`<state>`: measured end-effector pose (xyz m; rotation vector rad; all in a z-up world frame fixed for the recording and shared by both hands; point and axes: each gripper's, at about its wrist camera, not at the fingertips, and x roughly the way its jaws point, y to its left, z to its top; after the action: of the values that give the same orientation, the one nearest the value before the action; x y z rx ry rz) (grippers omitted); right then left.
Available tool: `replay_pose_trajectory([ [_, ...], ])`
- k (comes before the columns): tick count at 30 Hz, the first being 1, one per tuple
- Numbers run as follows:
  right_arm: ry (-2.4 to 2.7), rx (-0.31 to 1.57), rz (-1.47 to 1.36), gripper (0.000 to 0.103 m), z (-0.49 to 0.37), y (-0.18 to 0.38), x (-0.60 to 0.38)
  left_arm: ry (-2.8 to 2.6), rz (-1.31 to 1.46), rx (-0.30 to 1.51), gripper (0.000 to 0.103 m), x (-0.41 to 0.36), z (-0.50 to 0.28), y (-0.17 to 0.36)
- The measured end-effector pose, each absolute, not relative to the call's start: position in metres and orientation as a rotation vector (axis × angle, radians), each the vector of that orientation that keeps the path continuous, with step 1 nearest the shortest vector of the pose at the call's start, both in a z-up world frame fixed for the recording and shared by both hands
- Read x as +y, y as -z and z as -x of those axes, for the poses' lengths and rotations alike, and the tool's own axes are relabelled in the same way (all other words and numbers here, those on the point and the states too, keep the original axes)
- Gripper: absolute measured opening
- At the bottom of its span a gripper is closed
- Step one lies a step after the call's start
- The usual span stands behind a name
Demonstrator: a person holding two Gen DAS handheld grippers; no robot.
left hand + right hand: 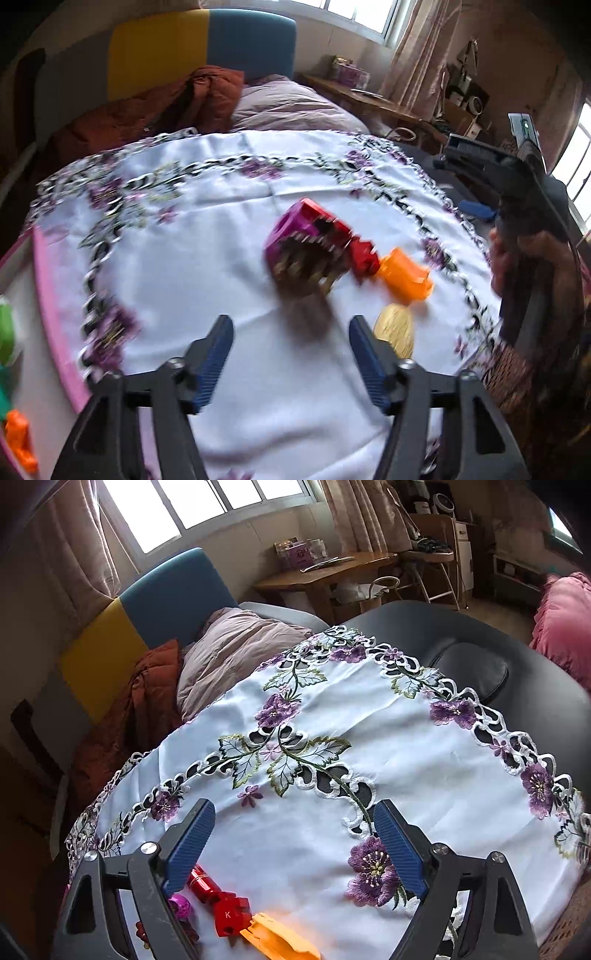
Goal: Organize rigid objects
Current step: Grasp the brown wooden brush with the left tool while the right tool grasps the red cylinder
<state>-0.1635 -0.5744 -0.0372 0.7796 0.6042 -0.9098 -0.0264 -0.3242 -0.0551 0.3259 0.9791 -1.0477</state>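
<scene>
The left claw (291, 332) hangs spread above the white embroidered cloth (207, 236), nothing between its blue pads. Just ahead of it a blurred brown brush-like piece (306, 280) lies against a magenta block (286, 229); whether they are joined is unclear. A red block (364, 254) sits beside these, touching an orange piece (406, 277), with a yellow oval thing (395, 328) just beside the claw's right pad. At the cloth's left edge lie a green thing (5, 328) and another orange thing (20, 443), well apart from the cluster.

The right claw (295, 834) is also spread and empty, over a bare part of the cloth near a purple embroidered flower (373, 871). The cluster lies low by its left finger. Beyond the surface are a bed with a rust quilt (147, 686), a wooden desk (325, 572) and curtained windows (207, 506).
</scene>
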Motion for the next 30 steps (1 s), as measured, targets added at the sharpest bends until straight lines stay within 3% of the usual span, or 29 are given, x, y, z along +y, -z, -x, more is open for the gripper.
replay_pose_trajectory([
  [4,0.899,0.604,-0.789,0.089,0.163,0.038,-0.575,1.056,-0.309,0.983,0.083,-0.355,0.020,0.060],
  [10,0.879,0.609,-0.816,0.089,0.162,0.041,-0.578,1.030,-0.311,1.031,0.085,-0.393,0.003,0.081],
  [12,0.873,0.609,-0.816,0.089,0.161,0.042,-0.577,1.007,-0.290,1.064,0.083,-0.398,-0.006,0.090],
  [14,0.872,0.617,-0.810,0.089,0.159,0.042,-0.577,1.022,-0.255,1.122,0.063,-0.399,-0.012,0.099],
  [30,0.786,0.723,-0.801,0.089,0.141,0.057,-0.571,0.996,-0.293,1.020,0.062,-0.294,0.017,0.090],
])
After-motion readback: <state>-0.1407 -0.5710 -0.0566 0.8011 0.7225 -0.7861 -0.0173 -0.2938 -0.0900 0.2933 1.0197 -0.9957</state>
